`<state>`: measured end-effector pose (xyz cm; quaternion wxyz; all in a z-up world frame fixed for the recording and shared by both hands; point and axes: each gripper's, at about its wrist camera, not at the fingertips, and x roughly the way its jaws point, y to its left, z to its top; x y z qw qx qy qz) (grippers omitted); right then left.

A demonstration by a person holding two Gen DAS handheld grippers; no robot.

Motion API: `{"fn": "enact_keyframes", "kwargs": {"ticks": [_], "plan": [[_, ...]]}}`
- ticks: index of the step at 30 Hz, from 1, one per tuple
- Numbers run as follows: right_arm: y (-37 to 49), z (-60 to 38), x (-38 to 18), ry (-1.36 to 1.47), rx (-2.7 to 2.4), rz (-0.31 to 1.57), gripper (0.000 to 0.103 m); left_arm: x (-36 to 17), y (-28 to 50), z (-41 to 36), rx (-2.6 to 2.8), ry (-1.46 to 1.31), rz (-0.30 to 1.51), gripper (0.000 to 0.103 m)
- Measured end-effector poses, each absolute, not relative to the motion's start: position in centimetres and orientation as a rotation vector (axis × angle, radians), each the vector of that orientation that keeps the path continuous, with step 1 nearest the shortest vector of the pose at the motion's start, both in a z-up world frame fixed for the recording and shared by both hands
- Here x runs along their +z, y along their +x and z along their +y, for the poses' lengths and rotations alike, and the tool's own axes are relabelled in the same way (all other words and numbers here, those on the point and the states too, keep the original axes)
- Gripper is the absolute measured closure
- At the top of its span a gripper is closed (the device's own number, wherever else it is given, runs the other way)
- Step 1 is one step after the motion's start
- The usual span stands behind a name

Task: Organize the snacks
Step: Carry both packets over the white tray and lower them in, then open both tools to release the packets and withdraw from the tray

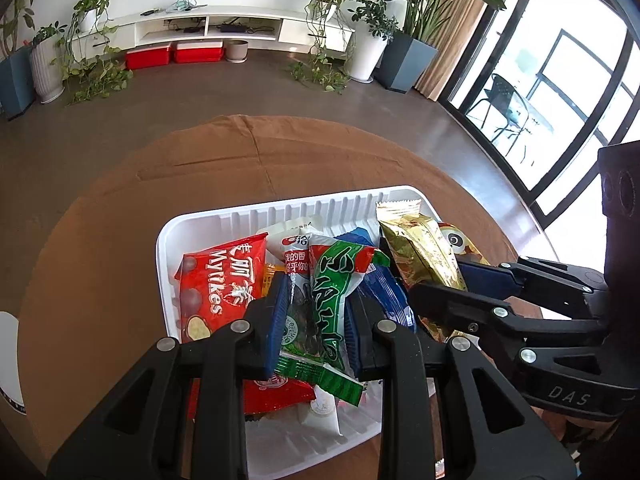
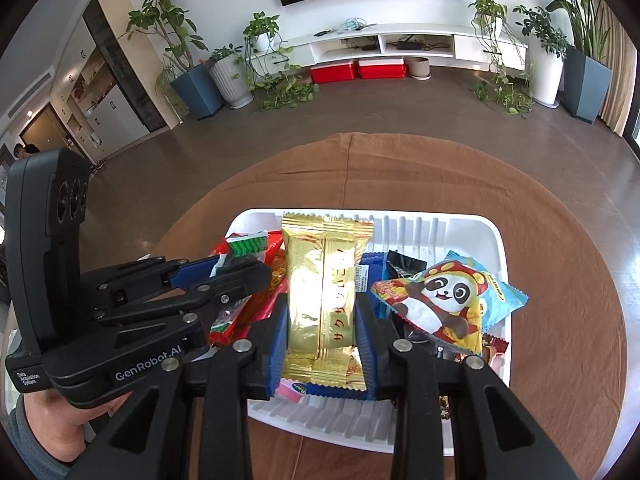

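A white ribbed tray (image 1: 164,264) (image 2: 500,248) on a round brown table holds several snack packs. My left gripper (image 1: 318,320) is shut on a green and white snack pack (image 1: 330,300), held over the tray. My right gripper (image 2: 322,320) is shut on a gold foil snack pack (image 2: 324,288), which also shows in the left wrist view (image 1: 424,256). A red Mylikes bag (image 1: 218,280), a blue pack (image 1: 390,296) and a panda pack (image 2: 444,300) lie in the tray. The left gripper (image 2: 240,276) shows in the right wrist view, the right gripper (image 1: 440,284) in the left.
The brown tablecloth (image 1: 260,168) surrounds the tray. A white object (image 1: 8,360) sits at the table's left edge. Beyond the table are the floor, potted plants, red boxes (image 1: 174,54) and a white TV cabinet.
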<state>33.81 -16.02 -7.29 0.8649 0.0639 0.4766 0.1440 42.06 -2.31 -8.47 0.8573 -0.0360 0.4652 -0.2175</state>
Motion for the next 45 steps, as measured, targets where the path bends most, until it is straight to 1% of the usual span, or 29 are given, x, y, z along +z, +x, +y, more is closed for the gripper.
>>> {"fn": "enact_keyframes", "kwargs": {"ticks": [12, 15, 16, 18, 20, 21, 22, 24, 29, 35, 39, 42, 43, 45], "plan": [[34.7, -16.5, -9.2, 0.143, 0.272, 1.036, 0.069, -10.0, 43.0, -3.3, -0.456, -0.065, 1.006, 0.079], [34.9, -16.6, -9.5, 0.147, 0.269, 1.045, 0.069, -10.3, 43.3, -3.6, -0.452, -0.058, 1.009, 0.077], [34.9, -16.5, -9.6, 0.144, 0.268, 1.046, 0.069, -10.3, 43.4, -3.7, -0.451, -0.057, 1.008, 0.075], [35.0, -16.5, -9.8, 0.143, 0.266, 1.05, 0.068, -10.5, 43.5, -3.8, -0.446, -0.055, 1.012, 0.075], [35.0, -16.4, -9.9, 0.146, 0.264, 1.053, 0.068, -10.7, 43.7, -3.7, -0.444, -0.06, 1.016, 0.072], [35.0, -16.5, -10.0, 0.145, 0.262, 1.056, 0.068, -10.8, 43.7, -3.6, -0.436, -0.061, 1.018, 0.067], [34.9, -16.5, -10.2, 0.145, 0.258, 1.058, 0.068, -10.8, 43.7, -3.5, -0.432, -0.065, 1.017, 0.064], [35.0, -16.8, -10.3, 0.153, 0.251, 1.061, 0.068, -10.9, 43.8, -3.3, -0.435, -0.079, 1.014, 0.062], [34.8, -17.0, -10.4, 0.156, 0.248, 1.057, 0.068, -10.9, 43.7, -3.5, -0.434, -0.071, 1.01, 0.062], [34.3, -17.3, -10.0, 0.172, 0.252, 1.04, 0.068, -10.8, 43.5, -3.5, -0.437, -0.075, 1.008, 0.057], [33.5, -17.4, -9.2, 0.183, 0.261, 1.017, 0.068, -10.6, 43.1, -3.5, -0.439, -0.082, 1.004, 0.051], [32.8, -17.5, -8.4, 0.192, 0.269, 0.998, 0.068, -10.3, 42.7, -3.6, -0.439, -0.074, 0.994, 0.044], [32.5, -17.5, -8.1, 0.196, 0.271, 0.989, 0.068, -10.2, 42.6, -3.7, -0.439, -0.073, 0.992, 0.041], [31.9, -17.7, -7.6, 0.207, 0.273, 0.975, 0.065, -10.0, 42.4, -3.8, -0.442, -0.075, 0.992, 0.038]]}}
